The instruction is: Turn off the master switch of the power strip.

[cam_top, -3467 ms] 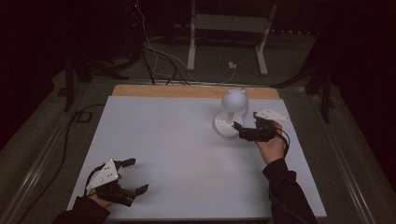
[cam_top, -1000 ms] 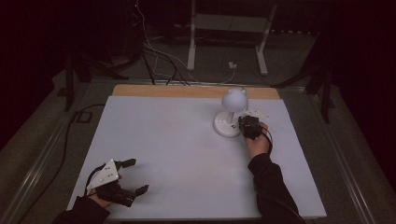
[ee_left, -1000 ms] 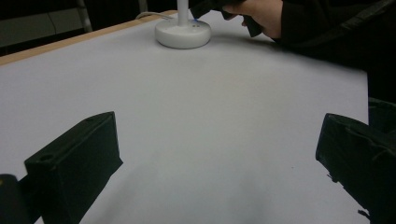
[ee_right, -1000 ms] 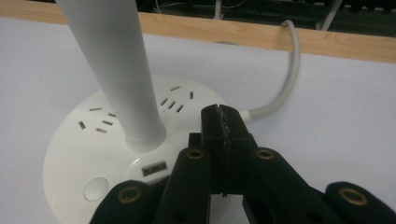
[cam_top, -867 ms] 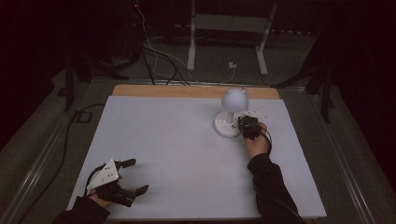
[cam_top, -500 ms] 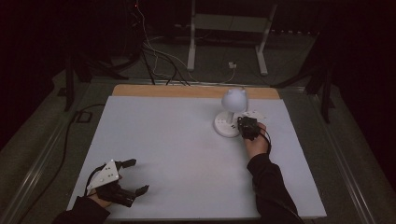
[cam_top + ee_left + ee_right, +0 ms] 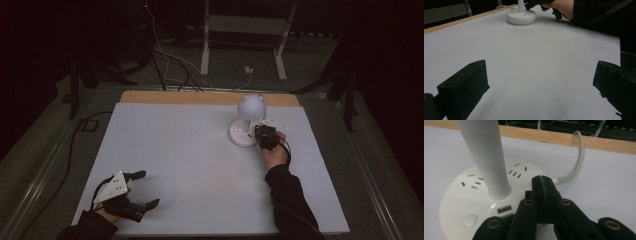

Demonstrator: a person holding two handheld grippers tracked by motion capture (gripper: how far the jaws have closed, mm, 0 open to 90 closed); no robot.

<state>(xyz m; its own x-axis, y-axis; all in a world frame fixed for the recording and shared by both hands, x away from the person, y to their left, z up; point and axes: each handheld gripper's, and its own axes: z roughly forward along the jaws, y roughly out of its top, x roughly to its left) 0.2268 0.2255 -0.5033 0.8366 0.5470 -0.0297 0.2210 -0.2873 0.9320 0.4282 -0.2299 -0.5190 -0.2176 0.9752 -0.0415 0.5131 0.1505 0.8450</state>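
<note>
Left claw [image 7: 141,189] gapes wide; right claw [image 7: 543,185] pressed closed

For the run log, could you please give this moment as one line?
right gripper: shut, over lamp base | left gripper: open, idle on table

Black tongs [image 7: 544,188], brass-ringed screw holes; grey triangular plate [image 7: 111,186]; dark sleeves [image 7: 290,200].

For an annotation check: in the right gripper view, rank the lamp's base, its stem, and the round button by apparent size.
1. Lamp base, largest.
2. Stem, though cropped at the top and close to the camera.
3. Round button, smallest.
</note>
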